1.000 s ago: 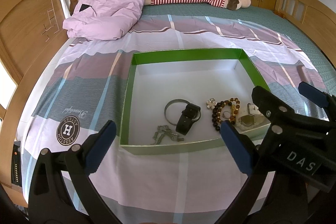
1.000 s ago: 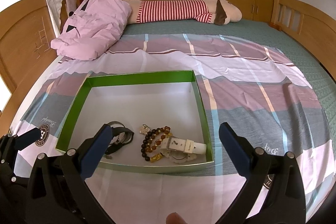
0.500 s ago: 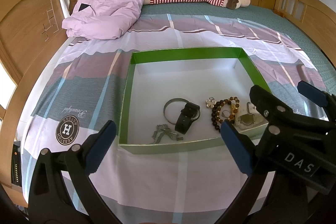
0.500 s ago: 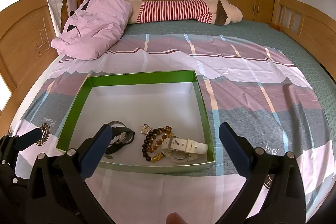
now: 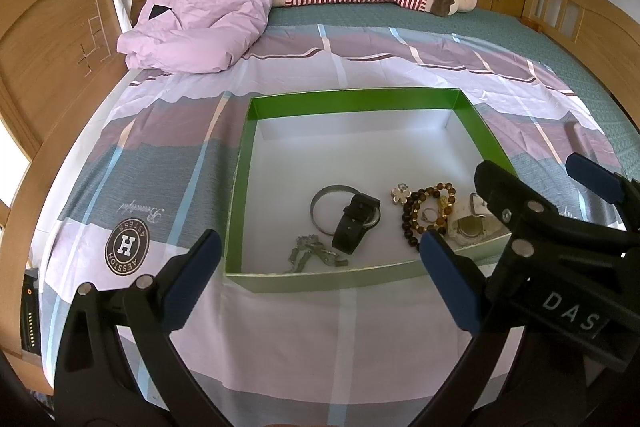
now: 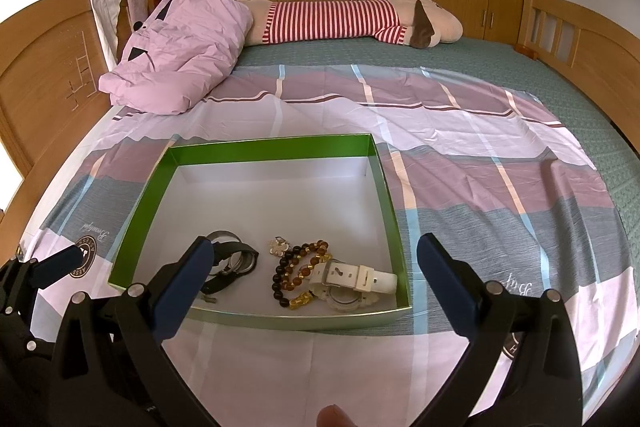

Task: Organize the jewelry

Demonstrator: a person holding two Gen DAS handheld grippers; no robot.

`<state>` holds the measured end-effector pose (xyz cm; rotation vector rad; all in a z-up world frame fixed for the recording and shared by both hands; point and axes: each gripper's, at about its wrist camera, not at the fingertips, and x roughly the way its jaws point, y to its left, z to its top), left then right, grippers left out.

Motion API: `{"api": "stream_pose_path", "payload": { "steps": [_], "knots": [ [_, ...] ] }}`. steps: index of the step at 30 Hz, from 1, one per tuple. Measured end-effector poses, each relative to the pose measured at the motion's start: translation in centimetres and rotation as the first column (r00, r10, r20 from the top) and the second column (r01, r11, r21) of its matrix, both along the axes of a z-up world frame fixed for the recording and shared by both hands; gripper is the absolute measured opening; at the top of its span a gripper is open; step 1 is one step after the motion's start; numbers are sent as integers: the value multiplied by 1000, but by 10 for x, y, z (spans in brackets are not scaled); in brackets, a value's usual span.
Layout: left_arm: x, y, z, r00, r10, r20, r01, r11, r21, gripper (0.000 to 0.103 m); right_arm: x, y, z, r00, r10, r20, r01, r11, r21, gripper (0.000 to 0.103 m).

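Observation:
A shallow green box [image 5: 239, 183] [image 6: 390, 195] with a white floor lies on the bed. Inside it near the front are a black watch [image 5: 354, 221] [image 6: 232, 263], a grey bangle [image 5: 326, 201], a silver chain [image 5: 314, 255], a flower brooch [image 5: 400, 193] [image 6: 279, 246], a brown bead bracelet [image 5: 426, 205] [image 6: 298, 269] and a white watch [image 5: 470, 227] [image 6: 352, 279]. My left gripper [image 5: 316, 281] is open and empty, just in front of the box. My right gripper [image 6: 312, 281] is open and empty over the box's front edge; it also shows in the left wrist view [image 5: 532, 211].
The box sits on a plaid sheet [image 6: 480, 155] over a green mattress. A pink quilt [image 5: 204, 15] and a striped plush toy [image 6: 344, 21] lie at the back. Wooden bed boards stand left and right. A dark device [image 5: 30, 311] sits at the left edge.
Both grippers have drawn back and up very slightly, so the box sits a little lower and further off in view. Both stay open. The jewelry has not moved.

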<state>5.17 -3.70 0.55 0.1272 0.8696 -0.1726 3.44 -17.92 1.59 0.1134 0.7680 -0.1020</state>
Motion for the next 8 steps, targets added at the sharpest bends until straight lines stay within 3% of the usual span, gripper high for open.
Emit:
{"api": "stream_pose_path", "payload": {
  "steps": [8],
  "knots": [
    [2,3,-2,1000,13,-20,-14,1000,-10,101,0,1,0,1000,0,1,0,1000,-3,102]
  ]
}}
